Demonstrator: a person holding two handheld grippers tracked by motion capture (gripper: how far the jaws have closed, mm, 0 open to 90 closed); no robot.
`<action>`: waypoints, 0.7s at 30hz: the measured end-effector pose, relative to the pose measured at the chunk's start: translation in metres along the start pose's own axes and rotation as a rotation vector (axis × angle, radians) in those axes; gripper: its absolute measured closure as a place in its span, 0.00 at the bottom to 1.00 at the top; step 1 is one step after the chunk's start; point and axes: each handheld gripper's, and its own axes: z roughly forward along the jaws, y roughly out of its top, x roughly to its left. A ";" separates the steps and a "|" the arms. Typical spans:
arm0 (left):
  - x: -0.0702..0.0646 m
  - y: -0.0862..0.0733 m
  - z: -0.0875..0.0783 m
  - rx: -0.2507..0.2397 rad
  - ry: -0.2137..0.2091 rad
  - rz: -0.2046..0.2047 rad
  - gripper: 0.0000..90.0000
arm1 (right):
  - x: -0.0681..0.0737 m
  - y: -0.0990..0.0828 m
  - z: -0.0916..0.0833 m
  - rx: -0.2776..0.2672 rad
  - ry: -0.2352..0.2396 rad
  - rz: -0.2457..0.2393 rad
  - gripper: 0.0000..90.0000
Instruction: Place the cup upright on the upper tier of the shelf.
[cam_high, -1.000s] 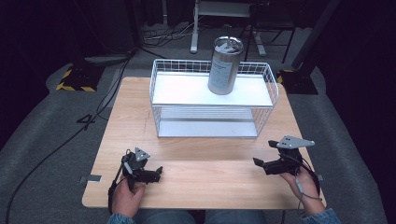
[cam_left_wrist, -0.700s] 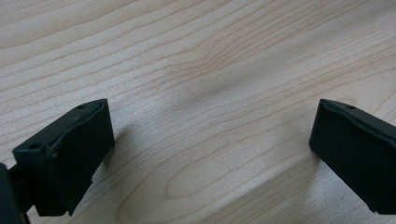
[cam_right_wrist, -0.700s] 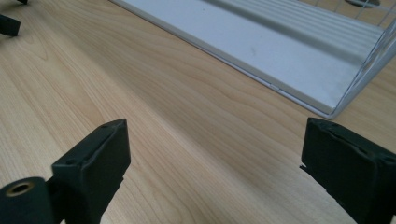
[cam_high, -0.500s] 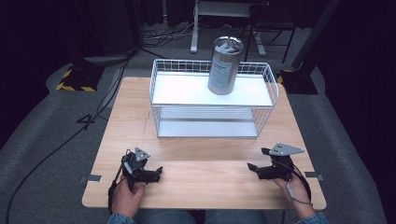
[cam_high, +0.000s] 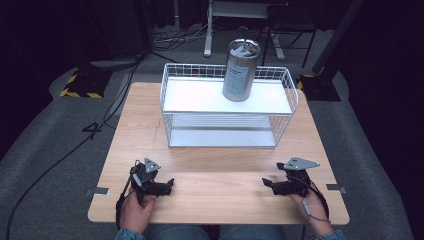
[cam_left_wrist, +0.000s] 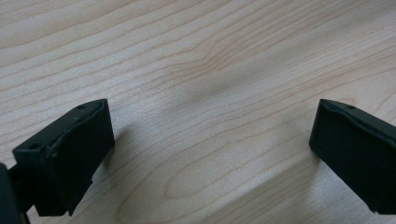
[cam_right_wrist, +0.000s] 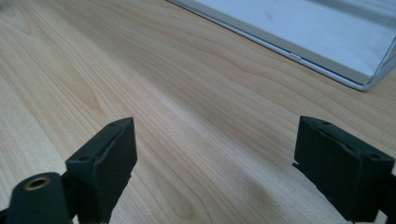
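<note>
Low over smooth pale-grained wooden table (cam_high: 220, 165), left hand-held gripper (cam_high: 169, 186), blocky black jaws apart, right hand-held gripper (cam_high: 267, 184) likewise apart

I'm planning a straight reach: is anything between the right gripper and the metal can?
Nothing lies on the table between them. The can stands up on the wire rack's top shelf, so that shelf's front edge crosses the line from the right gripper to the can's base.

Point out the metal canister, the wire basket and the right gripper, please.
metal canister (cam_high: 241, 72), high view, middle of its side label.
wire basket (cam_high: 167, 120), high view, left front wire corner.
right gripper (cam_high: 267, 183), high view, between its fingertips.
</note>
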 end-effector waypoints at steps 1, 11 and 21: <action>0.000 0.000 0.000 0.000 0.000 0.000 0.00 | 0.000 0.000 0.001 0.007 -0.007 -0.004 0.16; 0.000 0.000 0.000 0.000 0.000 0.000 0.00 | 0.000 -0.006 0.013 0.090 -0.001 -0.014 0.17; 0.000 0.000 0.000 0.001 0.000 0.000 0.00 | 0.000 -0.013 0.021 0.081 -0.022 -0.029 0.08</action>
